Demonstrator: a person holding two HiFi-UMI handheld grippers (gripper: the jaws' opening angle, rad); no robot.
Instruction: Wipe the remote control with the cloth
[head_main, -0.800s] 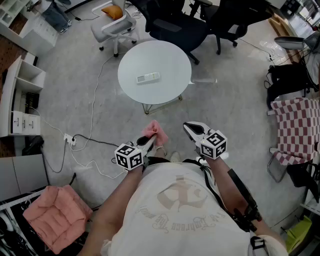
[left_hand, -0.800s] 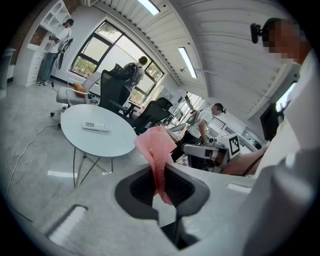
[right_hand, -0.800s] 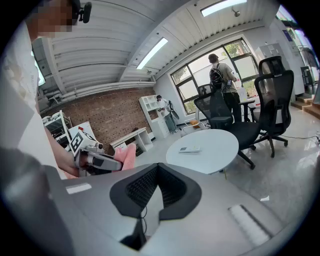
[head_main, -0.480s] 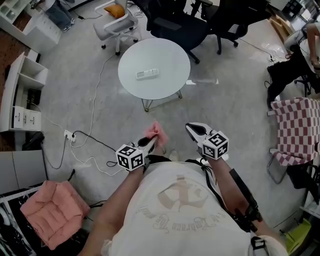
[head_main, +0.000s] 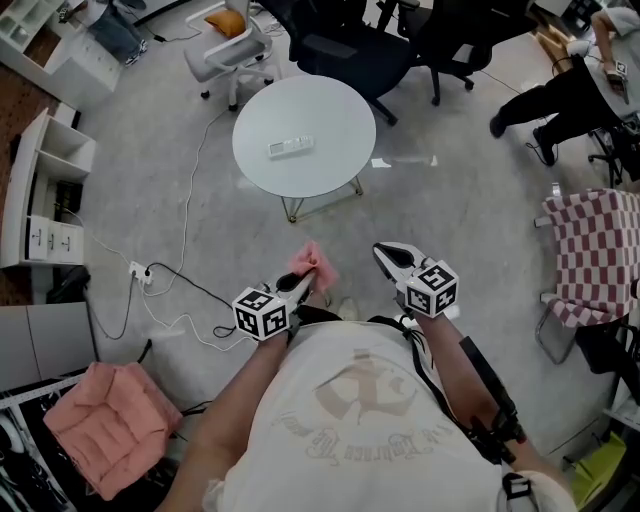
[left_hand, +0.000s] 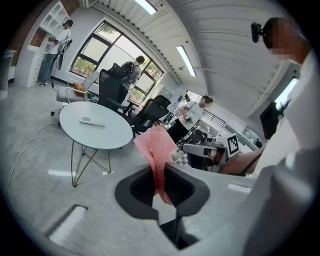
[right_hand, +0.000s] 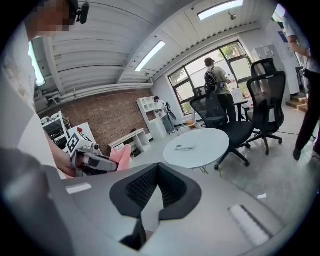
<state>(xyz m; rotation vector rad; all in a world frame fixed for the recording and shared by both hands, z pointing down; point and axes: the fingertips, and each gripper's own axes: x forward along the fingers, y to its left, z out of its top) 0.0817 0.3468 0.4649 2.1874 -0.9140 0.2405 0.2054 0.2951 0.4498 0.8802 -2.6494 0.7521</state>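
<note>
The left claw grips the cloth; right claw clenched, empty — remote control well ahead.

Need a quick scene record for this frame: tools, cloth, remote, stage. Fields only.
left tool: shut on the pink cloth, which sticks up past the jaws
right tool: shut, nothing between the jaws
remote control: lying flat on the round white table, nothing touching it
tools vs table: both held in front of the person, apart from the table, with bare floor between
stage: cloth in hand, wiping not yet begun
</note>
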